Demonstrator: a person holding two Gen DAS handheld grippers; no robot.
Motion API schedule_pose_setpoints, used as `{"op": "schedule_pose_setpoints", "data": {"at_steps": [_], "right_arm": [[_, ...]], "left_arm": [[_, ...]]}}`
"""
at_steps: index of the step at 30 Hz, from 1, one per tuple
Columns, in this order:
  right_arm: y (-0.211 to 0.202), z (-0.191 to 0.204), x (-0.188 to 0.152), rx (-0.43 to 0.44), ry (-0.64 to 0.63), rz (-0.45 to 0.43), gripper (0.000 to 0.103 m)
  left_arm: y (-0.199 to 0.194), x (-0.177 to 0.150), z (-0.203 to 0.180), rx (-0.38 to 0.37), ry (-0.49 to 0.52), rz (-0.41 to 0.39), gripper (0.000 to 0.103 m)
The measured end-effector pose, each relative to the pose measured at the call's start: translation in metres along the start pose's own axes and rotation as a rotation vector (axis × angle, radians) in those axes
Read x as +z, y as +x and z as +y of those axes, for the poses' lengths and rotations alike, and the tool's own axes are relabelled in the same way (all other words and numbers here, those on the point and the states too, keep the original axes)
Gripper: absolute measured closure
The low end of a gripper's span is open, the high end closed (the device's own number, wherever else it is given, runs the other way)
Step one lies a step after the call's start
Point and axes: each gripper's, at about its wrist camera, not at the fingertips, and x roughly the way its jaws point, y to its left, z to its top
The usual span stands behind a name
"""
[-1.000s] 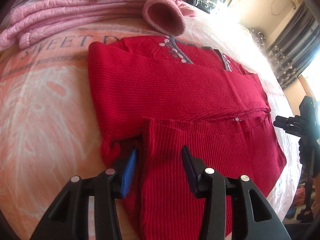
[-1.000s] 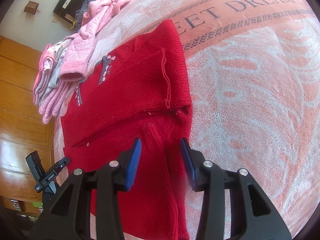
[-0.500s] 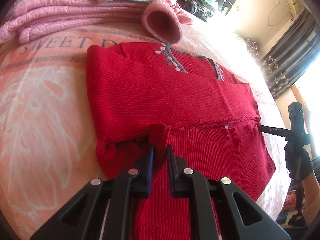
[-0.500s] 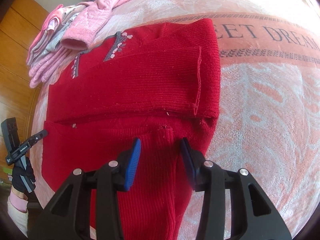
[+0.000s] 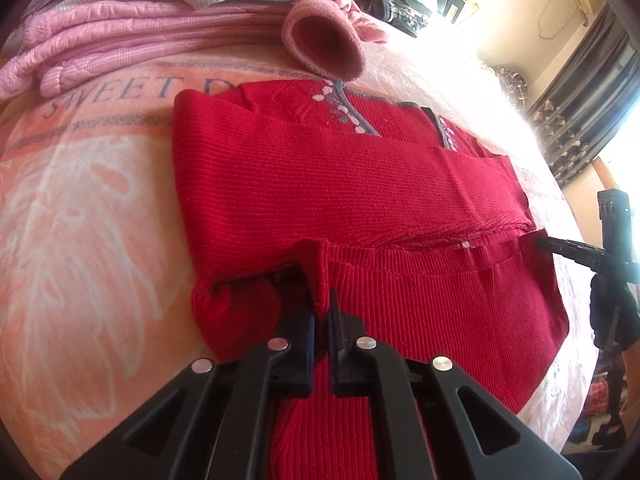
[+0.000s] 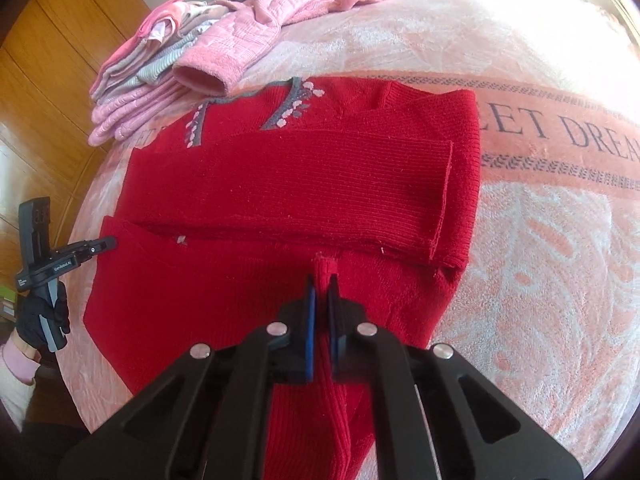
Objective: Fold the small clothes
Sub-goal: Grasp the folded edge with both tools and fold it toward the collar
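Observation:
A red knit sweater [image 5: 340,184] with a grey flowered neckline lies flat on the peach blanket [image 5: 80,208]. Its sleeves are folded across the chest. My left gripper [image 5: 323,308] is shut on a pinched ridge of the lower hem near the sweater's left side. In the right wrist view the same sweater [image 6: 300,184] fills the middle, and my right gripper [image 6: 322,292] is shut on a raised pinch of the lower part near its right side. Each gripper shows in the other's view at the sweater's edge: the right gripper [image 5: 540,240] and the left gripper [image 6: 109,243], held by a gloved hand [image 6: 38,318].
A stack of folded pink and grey clothes [image 6: 136,80] lies beyond the neckline, with a loose pink sleeve cuff [image 5: 326,50] almost touching it. The blanket [image 6: 560,240] reads "SWEET DREAM". A wooden wardrobe [image 6: 44,60] stands on one side and dark curtains [image 5: 580,108] on the other.
Both grippers went from open to shut on the sweater's lower part: the left about half a second ago, the right just now. Each pinch of fabric now stands up between the fingers.

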Motion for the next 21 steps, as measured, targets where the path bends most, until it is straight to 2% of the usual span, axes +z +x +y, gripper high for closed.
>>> {"op": "schedule_pose_setpoints", "data": {"at_steps": [3, 9, 13, 18, 21], "right_arm": [[-0.014, -0.003, 0.001, 0.046, 0.016, -0.032, 0.099], [-0.042, -0.006, 0.002, 0.103, 0.029, -0.085, 0.100], [-0.064, -0.006, 0.014, 0.146, 0.045, -0.149, 0.100], [-0.087, -0.020, 0.046, 0.143, 0.100, -0.256, 0.100], [-0.082, -0.029, 0.076, 0.094, 0.135, -0.284, 0.100]], "left_arm": [[-0.013, 0.001, 0.002, -0.064, -0.045, -0.044, 0.099], [-0.042, 0.010, -0.007, -0.124, -0.062, -0.158, 0.099], [-0.062, 0.026, -0.014, -0.157, -0.070, -0.225, 0.099], [-0.076, 0.058, -0.015, -0.177, -0.093, -0.315, 0.099], [-0.067, 0.088, -0.006, -0.167, -0.118, -0.348, 0.099]]}}
